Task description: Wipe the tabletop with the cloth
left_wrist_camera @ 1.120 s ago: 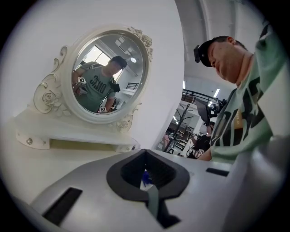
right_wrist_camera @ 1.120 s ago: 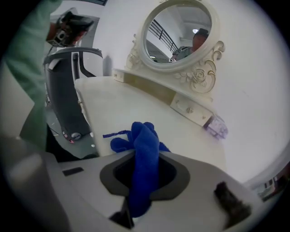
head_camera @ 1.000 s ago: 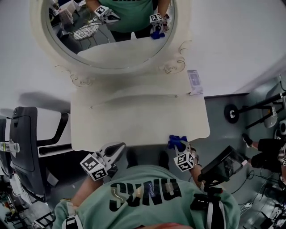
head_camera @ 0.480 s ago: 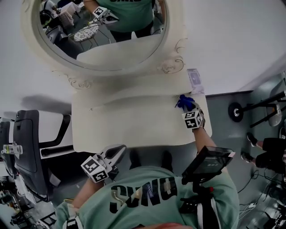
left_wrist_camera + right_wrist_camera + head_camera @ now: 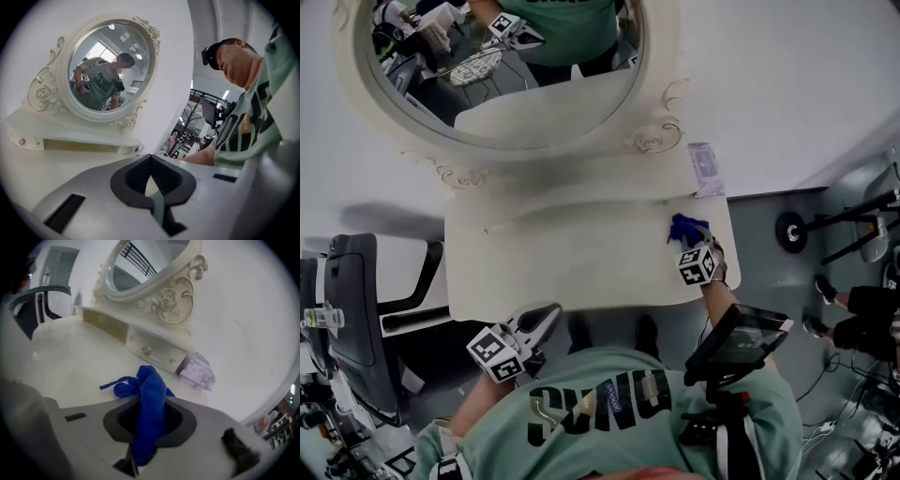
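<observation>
Blue cloth (image 5: 150,394), soft and light, is bunching in the right gripper (image 5: 690,246), which is clamping it mid-fold; its loose end is lying on the tabletop (image 5: 572,253) near the far right corner. Being limp, it probably needs pressing flat. The left gripper (image 5: 150,159) is hovering closed, empty
</observation>
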`<state>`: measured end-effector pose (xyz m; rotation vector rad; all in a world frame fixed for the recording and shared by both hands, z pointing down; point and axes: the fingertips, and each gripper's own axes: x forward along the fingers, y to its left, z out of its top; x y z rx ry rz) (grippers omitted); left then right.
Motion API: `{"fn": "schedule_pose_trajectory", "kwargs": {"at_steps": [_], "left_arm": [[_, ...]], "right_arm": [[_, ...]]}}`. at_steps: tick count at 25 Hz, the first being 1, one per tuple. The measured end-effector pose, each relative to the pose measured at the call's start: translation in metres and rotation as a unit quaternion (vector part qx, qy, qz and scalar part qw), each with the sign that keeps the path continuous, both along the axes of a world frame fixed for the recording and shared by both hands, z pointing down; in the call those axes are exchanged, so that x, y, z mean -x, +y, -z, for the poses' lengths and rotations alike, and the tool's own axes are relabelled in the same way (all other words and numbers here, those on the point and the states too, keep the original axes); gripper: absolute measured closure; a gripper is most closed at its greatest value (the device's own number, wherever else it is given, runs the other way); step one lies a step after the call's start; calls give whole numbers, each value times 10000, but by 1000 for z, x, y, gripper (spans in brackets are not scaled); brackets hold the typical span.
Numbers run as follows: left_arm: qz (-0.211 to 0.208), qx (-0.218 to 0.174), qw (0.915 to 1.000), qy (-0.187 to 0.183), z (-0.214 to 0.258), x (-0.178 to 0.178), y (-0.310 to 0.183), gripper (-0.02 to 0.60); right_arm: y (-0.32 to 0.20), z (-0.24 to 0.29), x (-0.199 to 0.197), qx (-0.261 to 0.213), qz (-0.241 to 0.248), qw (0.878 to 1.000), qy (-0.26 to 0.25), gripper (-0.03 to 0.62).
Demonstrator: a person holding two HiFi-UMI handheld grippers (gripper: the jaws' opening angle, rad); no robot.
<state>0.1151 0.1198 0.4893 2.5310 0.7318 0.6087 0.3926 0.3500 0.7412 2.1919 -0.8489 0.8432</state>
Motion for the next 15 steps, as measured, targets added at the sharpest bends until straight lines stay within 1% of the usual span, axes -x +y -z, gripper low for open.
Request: {"fn": "schedule_pose_trajectory", "kwargs": {"at_steps": [3, 5, 6, 8, 10, 11, 12, 13, 15], "left_arm": [[-164, 59, 9998, 70, 2, -9, 10, 575], [-271, 83, 9995, 100, 3, -14, 18, 574], [-313, 98, 9994, 113, 3, -17, 22, 575], [-392, 127, 9991, 134, 4, -21, 29, 575], [-469, 131, 9987, 143, 5, -24, 36, 575], [-500, 124, 9986, 143, 6, -24, 39, 575], [-520, 112, 9985, 138, 7, -23, 41, 575], [-522, 97, 9985, 127, 6, -23, 42, 575], [-479, 61, 9988, 83, 4, -20, 41, 575]], "right_arm": [[32, -2, 94, -121, 276, 9989, -364, 533], [48, 0, 149, -147, 433, 9970, -629, 533], [55, -1, 170, -143, 487, 9959, -751, 533], [64, -4, 197, -161, 567, 9935, -969, 533], [66, -3, 201, -327, 620, 9918, -1068, 533], [66, 1, 192, -473, 611, 9919, -1008, 533], [65, 8, 174, -628, 549, 9927, -867, 533], [65, 16, 149, -768, 425, 9938, -679, 532], [59, 30, 82, -942, 117, 9951, -263, 532]]}}
